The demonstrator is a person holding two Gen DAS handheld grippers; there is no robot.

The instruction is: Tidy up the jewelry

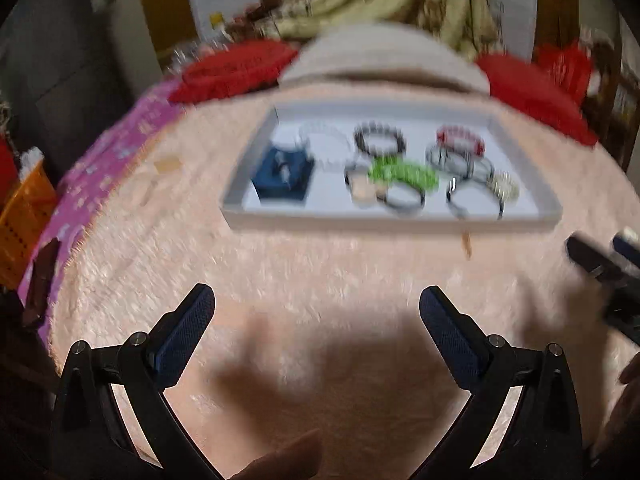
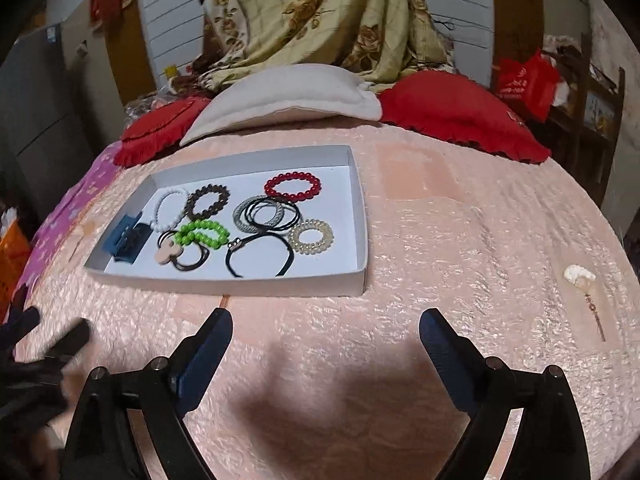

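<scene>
A white tray lies on the pink bed cover and also shows, blurred, in the left wrist view. In it lie a red bead bracelet, a brown bead bracelet, a white bead bracelet, a green bead bracelet, black cords, a clear coil hair tie and a blue hair claw. A shell hair stick lies on the cover far right of the tray. My left gripper and right gripper are both open and empty, in front of the tray.
A white pillow and red cushions lie behind the tray. An orange basket stands left of the bed. The right gripper shows at the right edge of the left wrist view, the left gripper at the left edge of the right wrist view.
</scene>
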